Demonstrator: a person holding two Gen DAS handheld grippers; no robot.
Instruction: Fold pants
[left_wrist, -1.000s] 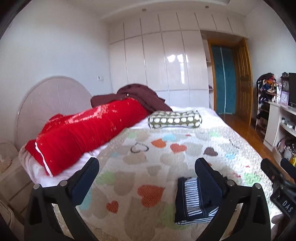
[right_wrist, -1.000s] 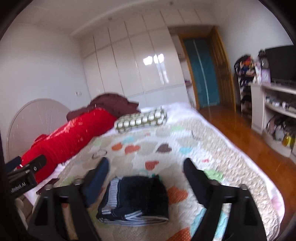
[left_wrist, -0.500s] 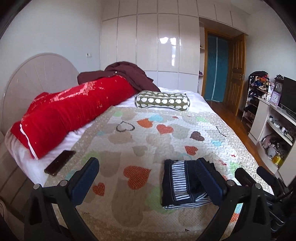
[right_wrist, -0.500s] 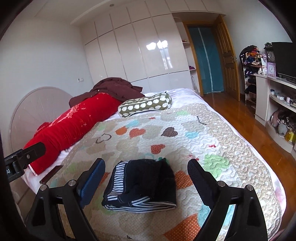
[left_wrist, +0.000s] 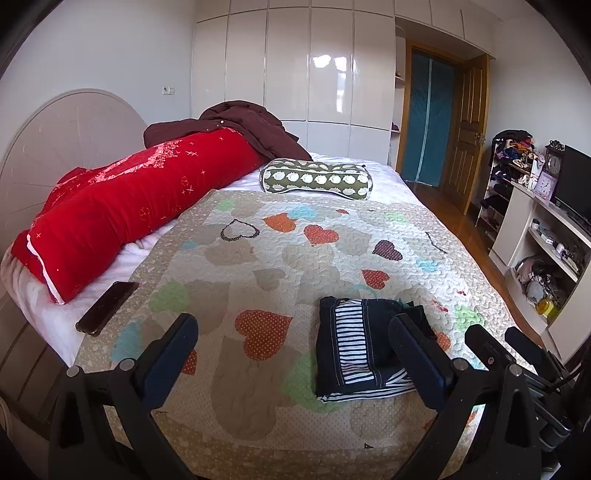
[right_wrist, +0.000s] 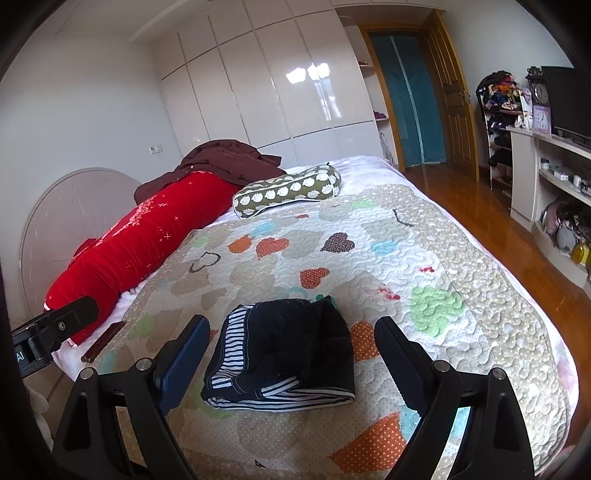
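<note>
The pants lie folded into a compact dark bundle with striped lining showing, on the quilt near the foot of the bed. My right gripper hovers above them with its jaws spread wide, one finger to each side of the bundle, touching nothing. My left gripper hangs off to the left, jaws likewise released and empty; in its view the pants sit partly behind its right finger, and the other gripper's body pokes in at the lower right edge.

A phone lies on the white sheet at the quilt's left edge, just beside the red bolster. A maroon garment is heaped on the bolster's far end, and a green patterned pillow rests at the head of the quilt. Shelves stand along the right wall.
</note>
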